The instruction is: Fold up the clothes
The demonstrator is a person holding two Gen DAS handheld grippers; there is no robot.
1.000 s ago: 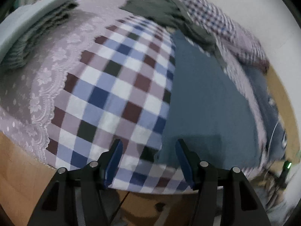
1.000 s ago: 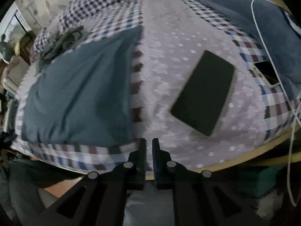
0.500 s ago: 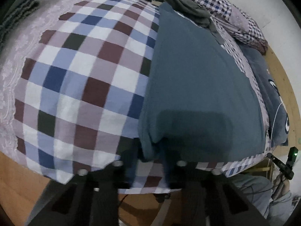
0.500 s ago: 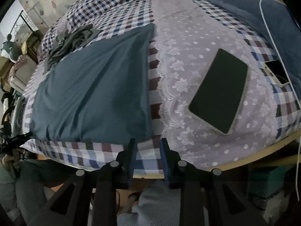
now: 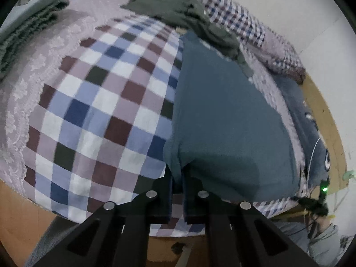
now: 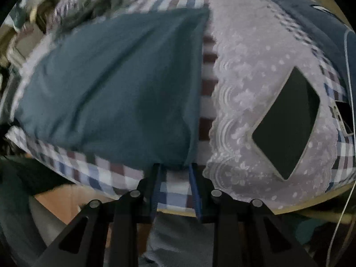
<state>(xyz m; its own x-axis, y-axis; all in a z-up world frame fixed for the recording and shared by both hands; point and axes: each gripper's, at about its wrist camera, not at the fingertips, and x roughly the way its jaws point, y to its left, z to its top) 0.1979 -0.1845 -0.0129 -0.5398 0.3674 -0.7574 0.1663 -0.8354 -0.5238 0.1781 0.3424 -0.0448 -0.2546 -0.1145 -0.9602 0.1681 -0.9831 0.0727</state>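
Note:
A teal-blue garment (image 5: 227, 120) lies flat on the checked bedspread (image 5: 104, 102); it also shows in the right wrist view (image 6: 115, 84). My left gripper (image 5: 177, 183) is shut on the garment's near left corner, with the cloth pinched between the pads. My right gripper (image 6: 174, 171) is open, its blue-lined fingers (image 6: 194, 184) astride the garment's near right corner at the bed's edge. A crumpled dark green garment (image 5: 187, 15) lies at the far end.
A dark tablet (image 6: 287, 122) lies on the lace cover to the right, with a phone (image 6: 344, 115) and white cable (image 6: 349, 71) beyond it. Folded grey-green clothes (image 5: 24, 26) are stacked far left. A navy blanket (image 5: 311, 129) lies along the right side.
My left gripper moved in from open and closed on the garment's near left corner. My right gripper went from shut to open and moved up to the near right corner.

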